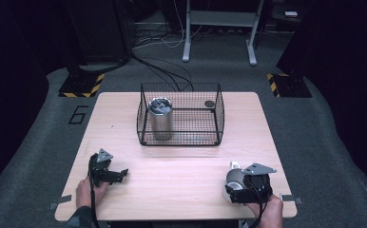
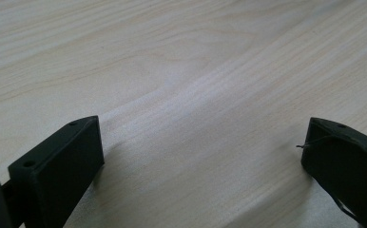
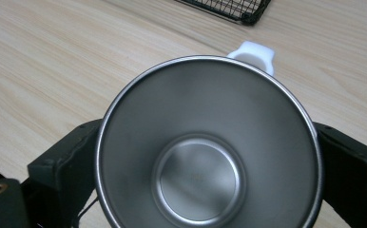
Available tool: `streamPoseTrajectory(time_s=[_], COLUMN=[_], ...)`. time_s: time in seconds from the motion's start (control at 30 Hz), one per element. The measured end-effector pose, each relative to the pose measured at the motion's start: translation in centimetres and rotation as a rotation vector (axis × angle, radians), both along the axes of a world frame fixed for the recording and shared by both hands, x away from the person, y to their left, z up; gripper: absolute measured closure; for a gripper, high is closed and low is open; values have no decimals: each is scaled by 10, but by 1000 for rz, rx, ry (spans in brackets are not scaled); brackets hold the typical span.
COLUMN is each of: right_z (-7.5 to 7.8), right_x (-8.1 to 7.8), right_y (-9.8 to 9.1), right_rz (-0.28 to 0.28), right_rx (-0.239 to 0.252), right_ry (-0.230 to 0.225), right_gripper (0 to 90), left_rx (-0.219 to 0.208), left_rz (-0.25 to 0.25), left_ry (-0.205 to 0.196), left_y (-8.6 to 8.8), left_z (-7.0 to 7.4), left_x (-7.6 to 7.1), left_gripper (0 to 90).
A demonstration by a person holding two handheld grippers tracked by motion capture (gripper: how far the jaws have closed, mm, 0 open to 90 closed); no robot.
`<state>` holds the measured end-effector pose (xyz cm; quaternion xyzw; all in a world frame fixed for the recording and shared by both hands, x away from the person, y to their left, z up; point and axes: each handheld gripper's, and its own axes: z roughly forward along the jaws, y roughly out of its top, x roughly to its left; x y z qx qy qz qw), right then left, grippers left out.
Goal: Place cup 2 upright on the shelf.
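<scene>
We worked at a pale wooden surface point(image 1: 181, 161) with rounded corners, set on grey carpet in a dark room. Beyond its far edge we saw the legs of a light metal frame point(image 1: 219, 28), black cables trailing over the floor, and two black stand bases edged with yellow and black hazard tape point(image 1: 79, 84). A number six was marked on the carpet to the left of the surface.

Toward the far middle of the surface stood a black wire basket point(image 1: 180, 114). Inside it, at its left end, a tall steel tumbler point(image 1: 161, 118) stood upright, and a small dark round object point(image 1: 209, 103) lay in its far right corner; we could not tell what that object was.

Our right claw point(image 1: 241, 187) rested near the right front corner, its jaws clamped on either side of a steel mug point(image 3: 207, 147). In the right gripper view the mug's open mouth faced the camera, showing its bare shiny interior, with a white handle point(image 3: 254, 53) on its far side and the basket's corner just beyond.

Our left claw point(image 1: 120, 175) sat near the left front edge, well apart from the basket. In the left gripper view its jaws stood wide apart just above bare wood, with nothing between them.
</scene>
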<state>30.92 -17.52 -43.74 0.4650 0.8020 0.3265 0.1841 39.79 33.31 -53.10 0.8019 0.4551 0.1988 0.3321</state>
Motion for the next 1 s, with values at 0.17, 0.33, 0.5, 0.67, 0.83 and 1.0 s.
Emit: streamPoseTrajectory(time_s=[0.17,0.33,0.5,0.67,0.83,1.0], right_z=[7,13,19,26,32,36], right_x=[2,5,9,11,16,21], right_y=[0,2,4,8,10,16], right_rz=[4,19,31,36,52,58], right_rx=[19,11,2,4,-9,-9], right_ry=[6,-8,-18,-40,-49,-47], right_gripper=[54,54,54,54,54,54], left_rx=[1,0,1,1,1,-1], left_rz=[-1,0,0,-1,0,2], left_ry=[0,0,0,0,1,-2], left_y=[0,0,0,0,0,0], left_z=[0,0,0,0,0,0], left_x=[0,0,0,0,0,0], left_gripper=[0,0,0,0,0,0])
